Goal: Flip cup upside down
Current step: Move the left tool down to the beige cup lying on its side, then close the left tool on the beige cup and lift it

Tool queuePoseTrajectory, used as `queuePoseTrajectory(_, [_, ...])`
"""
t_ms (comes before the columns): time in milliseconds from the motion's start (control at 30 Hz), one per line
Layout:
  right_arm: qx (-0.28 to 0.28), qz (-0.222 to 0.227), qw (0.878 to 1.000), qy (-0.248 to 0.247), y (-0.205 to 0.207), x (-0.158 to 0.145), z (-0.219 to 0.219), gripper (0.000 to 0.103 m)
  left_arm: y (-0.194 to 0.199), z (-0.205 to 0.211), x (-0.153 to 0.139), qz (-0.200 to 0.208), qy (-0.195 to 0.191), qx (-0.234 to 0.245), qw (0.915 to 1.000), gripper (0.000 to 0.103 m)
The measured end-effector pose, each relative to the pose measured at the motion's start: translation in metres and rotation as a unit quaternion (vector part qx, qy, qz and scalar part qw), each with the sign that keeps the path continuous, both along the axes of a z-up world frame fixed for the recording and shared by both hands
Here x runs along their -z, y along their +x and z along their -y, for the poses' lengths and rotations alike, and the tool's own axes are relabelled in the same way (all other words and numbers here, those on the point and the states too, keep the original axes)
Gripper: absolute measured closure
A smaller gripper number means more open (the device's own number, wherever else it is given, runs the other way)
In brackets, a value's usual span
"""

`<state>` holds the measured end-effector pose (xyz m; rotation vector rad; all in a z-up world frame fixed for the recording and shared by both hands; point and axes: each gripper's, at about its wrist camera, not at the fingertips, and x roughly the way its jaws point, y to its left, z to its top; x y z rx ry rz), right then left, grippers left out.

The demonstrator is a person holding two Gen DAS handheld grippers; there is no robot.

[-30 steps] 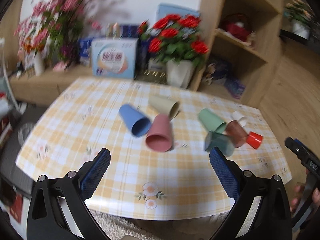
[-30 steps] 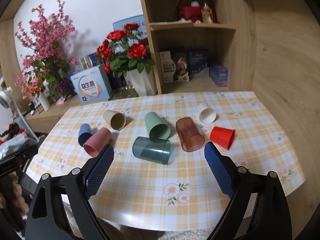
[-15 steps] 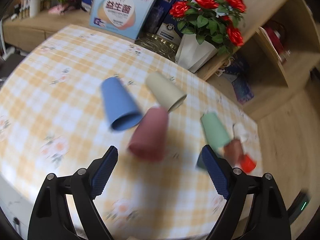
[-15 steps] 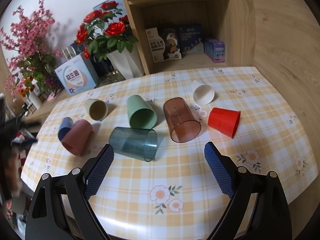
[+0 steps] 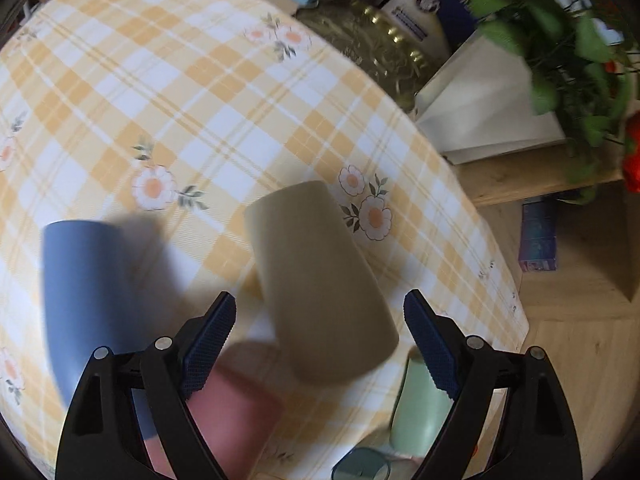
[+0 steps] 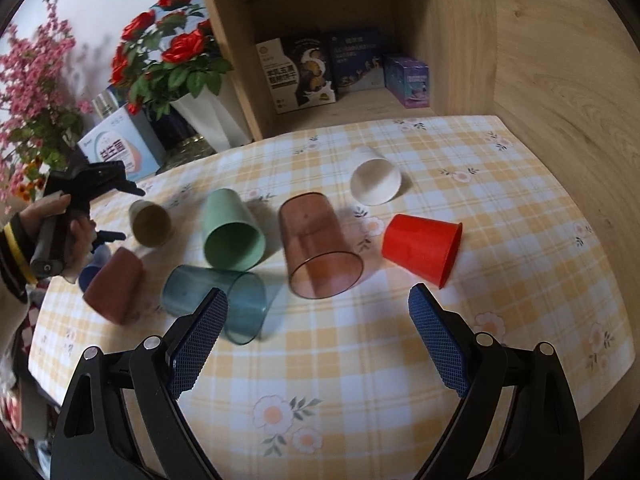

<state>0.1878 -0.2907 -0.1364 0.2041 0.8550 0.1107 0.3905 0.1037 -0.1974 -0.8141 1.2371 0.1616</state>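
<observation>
Now I'm hovering the left gripper (image 5: pixel 318 326), jaws wide, over the tan cup (image 5: pixel 316 280).
Right gripper (image 6: pixel 316 336) is also hanging open, above the table (image 6: pixel 360 360).

The table wears a smooth, faintly glossy yellow-and-white checked cloth (image 6: pixel 400 344) printed with flowers. The olive-beige cup (image 5: pixel 320 280), green cup (image 6: pixel 232 232) and dusty-pink cup (image 6: pixel 114 286) look like matt opaque plastic; the brown tumbler (image 6: pixel 318 246) and teal tumbler (image 6: pixel 216 298) are clear, shiny plastic. Both grippers carry black plastic arms with blue pads (image 6: pixel 198 346) of rough, cross-hatched texture. The light shelf unit (image 6: pixel 460 40) shows wood grain.
</observation>
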Motion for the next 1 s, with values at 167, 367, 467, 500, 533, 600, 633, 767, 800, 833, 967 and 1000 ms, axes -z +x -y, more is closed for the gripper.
queuePoseTrajectory(167, [0.002,-0.013,1.000,0.003,0.011,0.010,0.003,0.014,0.016,0.009,0.017,-0.020,-0.008,0.011,0.9997,0.021])
queuePoseTrajectory(367, [-0.002,-0.018,1.000,0.003,0.016,0.013,0.002,0.014,0.036,0.016,0.025,-0.028,0.014,0.031,0.9990,0.024])
queuePoseTrajectory(467, [0.001,-0.022,1.000,0.005,0.017,0.015,0.004,0.014,0.041,0.017,0.025,-0.026,0.023,0.036,0.9987,0.026])
queuePoseTrajectory(500, [0.001,-0.023,1.000,0.005,0.017,0.016,0.004,0.014,0.042,0.016,0.026,-0.024,0.024,0.035,0.9988,0.026])
queuePoseTrajectory(533, [0.002,-0.024,1.000,0.005,0.017,0.016,0.004,0.014,0.043,0.016,0.025,-0.023,0.027,0.036,0.9987,0.029])
queuePoseTrajectory(600, [0.002,-0.025,1.000,0.008,0.017,0.017,0.004,0.014,0.042,0.019,0.023,-0.008,0.029,0.055,0.9981,0.041])
queuePoseTrajectory(633, [0.002,-0.024,1.000,0.010,0.017,0.015,0.004,0.014,0.041,0.022,0.021,-0.004,0.034,0.064,0.9974,0.041])
queuePoseTrajectory(767, [0.003,-0.015,1.000,0.009,0.015,0.010,0.004,0.014,0.027,0.029,0.007,0.026,0.030,0.093,0.9949,0.041])
queuePoseTrajectory(800, [0.002,-0.013,1.000,0.012,0.014,0.009,0.003,0.014,0.023,0.031,0.002,0.031,0.029,0.098,0.9942,0.041])
queuePoseTrajectory(833, [0.002,-0.012,1.000,0.013,0.013,0.007,0.003,0.014,0.020,0.031,-0.001,0.033,0.029,0.101,0.9939,0.041])
queuePoseTrajectory(967, [-0.006,-0.009,1.000,0.019,0.007,0.002,-0.002,0.014,0.001,0.034,-0.025,0.051,0.026,0.113,0.9920,0.041])
queuePoseTrajectory(1000, [-0.006,-0.008,1.000,0.020,0.005,0.001,-0.003,0.014,-0.004,0.036,-0.030,0.054,0.029,0.118,0.9912,0.041])
